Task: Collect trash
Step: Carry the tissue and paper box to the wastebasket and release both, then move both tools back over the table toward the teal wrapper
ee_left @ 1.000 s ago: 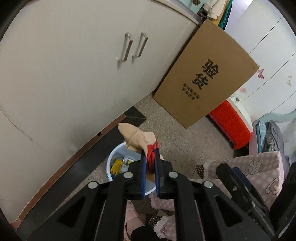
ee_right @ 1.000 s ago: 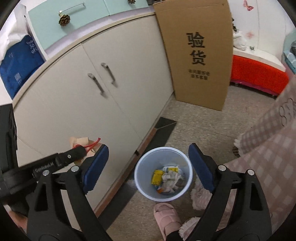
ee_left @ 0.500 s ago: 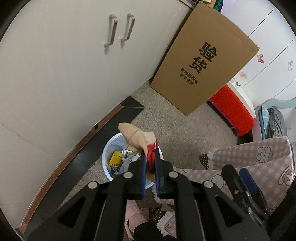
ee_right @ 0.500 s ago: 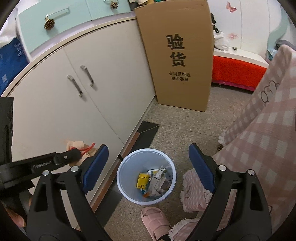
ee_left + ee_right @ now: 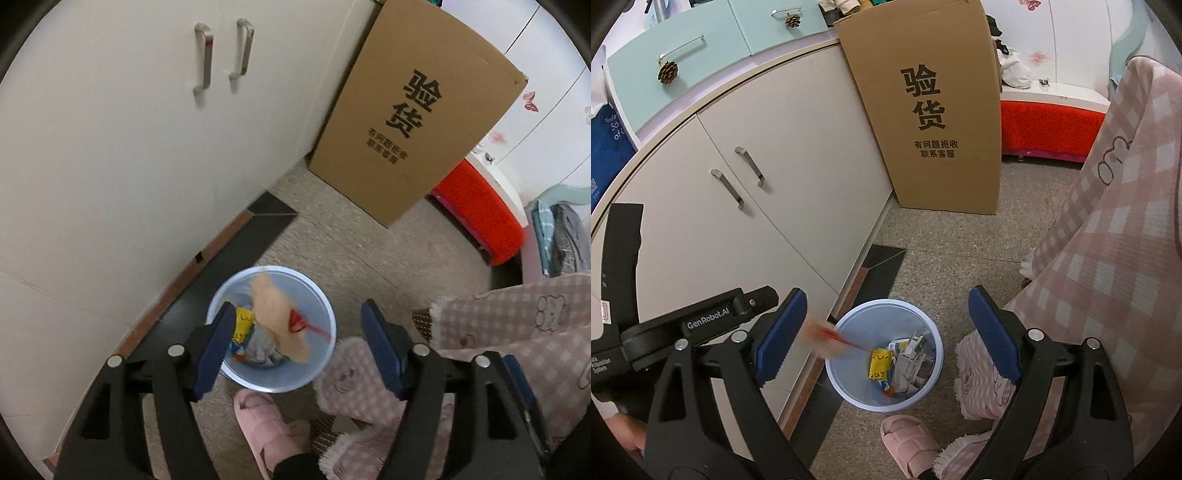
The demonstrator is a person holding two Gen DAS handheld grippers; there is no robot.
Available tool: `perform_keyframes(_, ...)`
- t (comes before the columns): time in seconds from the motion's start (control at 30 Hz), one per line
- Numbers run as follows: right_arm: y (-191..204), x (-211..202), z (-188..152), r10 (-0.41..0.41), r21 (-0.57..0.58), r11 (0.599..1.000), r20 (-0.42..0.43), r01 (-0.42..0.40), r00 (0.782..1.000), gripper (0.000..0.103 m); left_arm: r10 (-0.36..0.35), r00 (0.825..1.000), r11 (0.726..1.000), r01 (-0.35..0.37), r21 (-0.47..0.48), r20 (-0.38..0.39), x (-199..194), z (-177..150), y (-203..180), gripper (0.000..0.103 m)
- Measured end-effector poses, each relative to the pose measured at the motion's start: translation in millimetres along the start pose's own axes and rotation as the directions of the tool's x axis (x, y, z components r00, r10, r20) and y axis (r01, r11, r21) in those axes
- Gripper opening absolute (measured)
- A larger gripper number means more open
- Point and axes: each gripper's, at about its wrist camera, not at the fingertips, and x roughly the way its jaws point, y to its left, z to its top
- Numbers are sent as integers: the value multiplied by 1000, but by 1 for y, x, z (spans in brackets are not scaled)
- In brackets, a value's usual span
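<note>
Bin (image 5: 325,314): smooth pale-blue plastic. Box (image 5: 406,110): matt brown cardboard. Cupboard handles (image 5: 203,59): brushed metal. Floor (image 5: 369,251): speckled, rough.

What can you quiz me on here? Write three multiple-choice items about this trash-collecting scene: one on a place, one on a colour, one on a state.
1. Where does the cardboard box stand?
A. Leaning against the cabinet
B. Flat on the floor
C. Inside the bin

2. What colour are the gripper pads?
A. Red
B. Blue
C. White

3. What is the state of the left gripper?
A. Clamped on the beige bag
B. Shut on nothing
C. Jaws apart, beige bag free of them

Answers:
1 A: the box stands upright on the floor, propped on the cabinet.
2 B: both pads look dark blue.
3 C: the jaws are opening and the bag falls, blurred, over the trash bin.
</note>
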Motion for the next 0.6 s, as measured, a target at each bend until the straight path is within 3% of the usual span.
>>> perform_keyframes(0.23,2,-3,0,14,-1,1000,-3,-14,1000,87,-7,1000,1000,7,-13,3,-12,-6,5,68)
perform_keyframes(0.4,13,-12,5,72,-3,997,-28,-73,997,87,-1,999,1000,2,-28,38,-36,-13,13,68)
perform_keyframes(0.6,40,-54,17,146,-50,988,-21,-147,989,87,15,988,998,-6,-57,151,-99,-21,27,68)
